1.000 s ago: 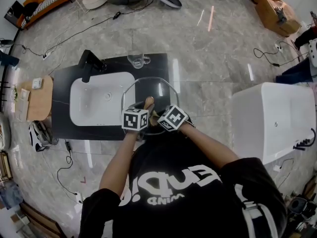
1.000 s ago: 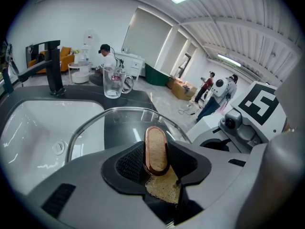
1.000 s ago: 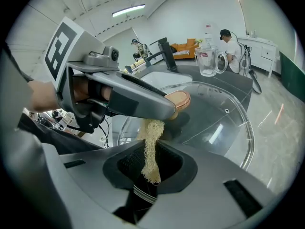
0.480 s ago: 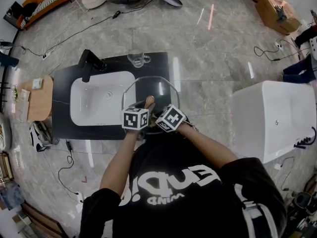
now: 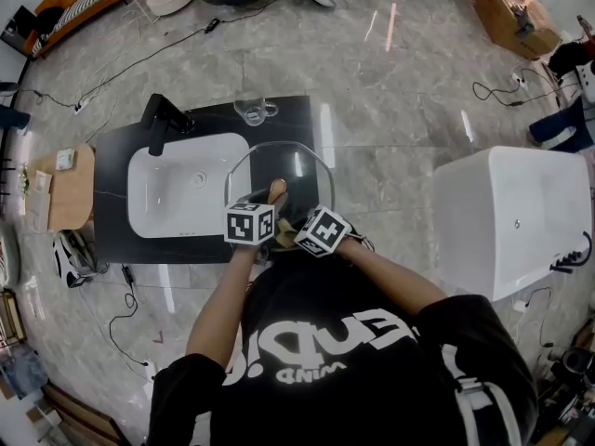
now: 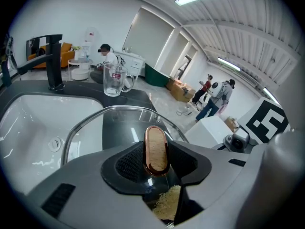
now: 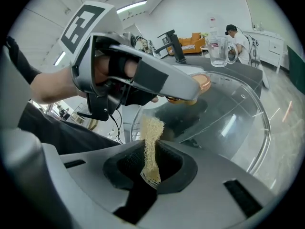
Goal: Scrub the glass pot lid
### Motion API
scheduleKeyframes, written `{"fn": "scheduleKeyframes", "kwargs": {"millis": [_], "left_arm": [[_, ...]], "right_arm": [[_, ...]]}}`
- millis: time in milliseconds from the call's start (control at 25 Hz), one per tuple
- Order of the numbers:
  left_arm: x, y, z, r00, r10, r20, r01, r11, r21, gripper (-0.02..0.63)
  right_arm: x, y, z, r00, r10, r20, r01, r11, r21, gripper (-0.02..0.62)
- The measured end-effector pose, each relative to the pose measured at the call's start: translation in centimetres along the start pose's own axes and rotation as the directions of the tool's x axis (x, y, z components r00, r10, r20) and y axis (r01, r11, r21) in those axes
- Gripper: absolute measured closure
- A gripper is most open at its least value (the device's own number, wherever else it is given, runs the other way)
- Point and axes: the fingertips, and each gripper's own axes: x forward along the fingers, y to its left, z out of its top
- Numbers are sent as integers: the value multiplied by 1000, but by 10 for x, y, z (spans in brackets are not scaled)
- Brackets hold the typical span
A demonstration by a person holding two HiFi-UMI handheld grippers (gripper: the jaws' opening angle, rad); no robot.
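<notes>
Grippers first: left gripper (image 6: 156,163) has its ribbed black pads clamped on the oval wood-faced knob with a copper-coloured rim (image 6: 156,147), jaws set wide because the knob is wide. It carries the round clear glass pot lid (image 5: 279,161), held tilted over the right end of the black countertop (image 5: 288,119), just beside the white basin (image 5: 149,203). Right gripper (image 7: 151,163) is pinched tight on a pale yellow fibrous scrub pad (image 7: 151,137), whose loose tuft sticks out towards the lid's near edge under the knob. I can't confirm contact with the glass from either gripper view. Change over the last second: the right marker cube has slid a little sideways and back along the near edge in the head view, while the left one has barely moved. That reads as scrub strokes in progress with the lid held steady, so I'd say the task is mid-way, not finishing. Materials: the glass is smooth and slick with a thin metal-looking rim band and shows strong reflections, so residue is hard to judge. The pad is coarse, open-weave, floppy and squashed flat in the jaws. The knob is hard and glossy at the rim, so slip risk sits there. Further out stand a black tap (image 6: 55,61) and a clear glass mug (image 6: 114,79) on the counter, well clear.
</notes>
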Motion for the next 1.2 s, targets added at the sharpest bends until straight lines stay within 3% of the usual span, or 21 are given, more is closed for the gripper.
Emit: {"fn": "scheduleKeyframes", "kwargs": {"millis": [720, 1200], "left_arm": [[1, 1, -1, 1000, 6, -2, -6, 1000, 11, 434], [2, 1, -2, 1000, -1, -13, 2, 1000, 19, 433]], "right_arm": [[-8, -2, -20, 999, 33, -43, -34, 999, -29, 548], [-16, -11, -32, 998, 41, -55, -40, 999, 5, 548]]}}
